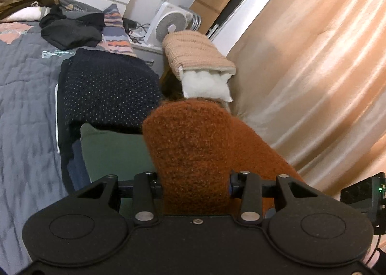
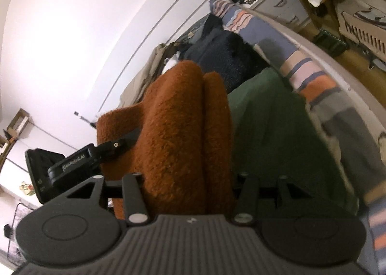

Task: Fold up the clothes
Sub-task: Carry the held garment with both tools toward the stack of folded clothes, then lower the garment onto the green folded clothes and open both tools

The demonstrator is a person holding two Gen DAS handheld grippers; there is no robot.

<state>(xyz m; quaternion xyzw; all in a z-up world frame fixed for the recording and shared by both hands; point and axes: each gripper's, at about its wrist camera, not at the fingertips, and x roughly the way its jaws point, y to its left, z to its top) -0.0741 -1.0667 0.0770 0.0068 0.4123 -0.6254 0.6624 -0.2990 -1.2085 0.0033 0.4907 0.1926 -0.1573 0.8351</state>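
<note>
A fuzzy rust-orange sweater (image 1: pixel 190 144) is lifted above the bed. In the left wrist view it rises in a thick fold from between the jaws of my left gripper (image 1: pixel 196 185), which is shut on it; the fabric hides the fingertips. In the right wrist view the sweater (image 2: pixel 178 130) stands in two rolled folds over my right gripper (image 2: pixel 190 185), shut on it too. There my left gripper (image 2: pixel 131 136) pinches the sweater's left edge. A folded green garment (image 1: pixel 115 149) and a navy dotted garment (image 1: pixel 108 89) lie on the bed beneath.
The bed has a grey quilt (image 1: pixel 24 82), with a heap of black clothes (image 1: pixel 72 31) and a striped pillow (image 1: pixel 115 34) at its far end. A white fan (image 1: pixel 168 24), a tan cushion (image 1: pixel 197 58) and a peach curtain (image 1: pixel 313 70) stand to the right.
</note>
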